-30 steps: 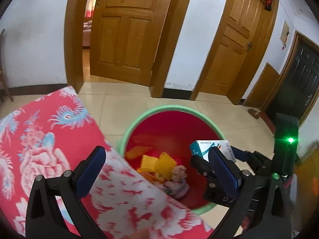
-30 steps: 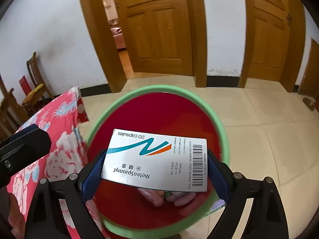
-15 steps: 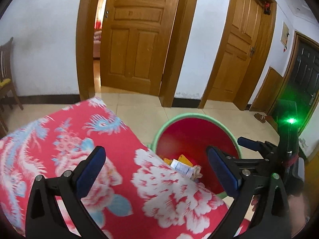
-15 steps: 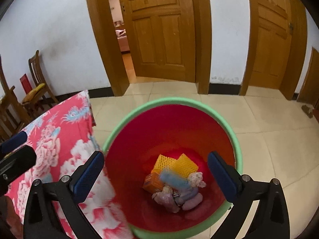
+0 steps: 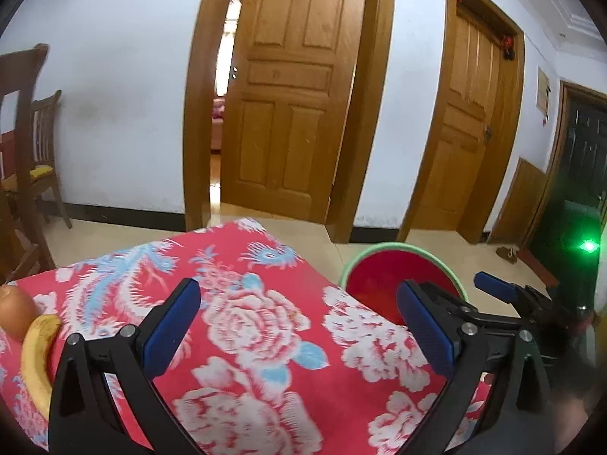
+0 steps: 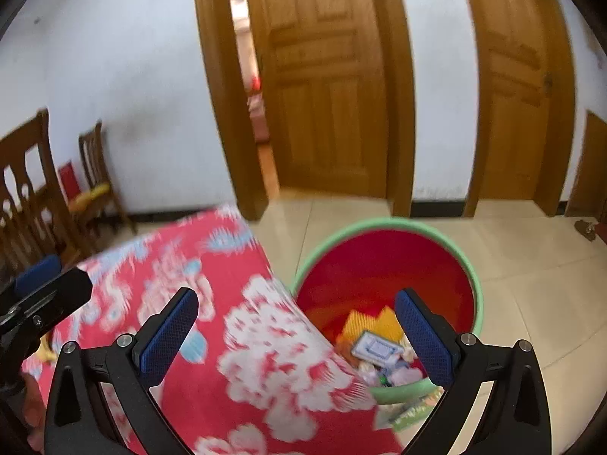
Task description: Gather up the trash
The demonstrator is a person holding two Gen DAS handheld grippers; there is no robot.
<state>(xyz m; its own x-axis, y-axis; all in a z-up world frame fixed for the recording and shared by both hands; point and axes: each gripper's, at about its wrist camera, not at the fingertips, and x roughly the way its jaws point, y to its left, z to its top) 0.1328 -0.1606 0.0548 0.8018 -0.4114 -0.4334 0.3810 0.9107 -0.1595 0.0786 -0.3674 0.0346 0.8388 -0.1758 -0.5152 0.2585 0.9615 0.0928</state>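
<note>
A red bin with a green rim [image 6: 470, 276] stands on the floor beside the table; it also shows in the left wrist view [image 5: 447, 261]. Inside it lie a white medicine box [image 6: 375, 347], yellow foam pieces [image 6: 387, 320] and other scraps. My right gripper [image 6: 296, 331] is open and empty, above the table's corner and the bin's left side. My left gripper [image 5: 299, 326] is open and empty over the red floral tablecloth [image 5: 246, 318]. The right gripper's fingers [image 5: 493, 290] show at the right of the left wrist view.
A banana [image 5: 36, 360] and an orange-brown round fruit [image 5: 15, 313] lie at the table's left edge. Wooden chairs [image 6: 45, 197] stand by the left wall. Wooden doors [image 5: 288, 106] are behind. A green paper [image 6: 413, 411] lies on the tiled floor by the bin.
My right gripper let go of the medicine box, which now lies in the bin. Both grippers have pulled back and to the left, over the tablecloth.
</note>
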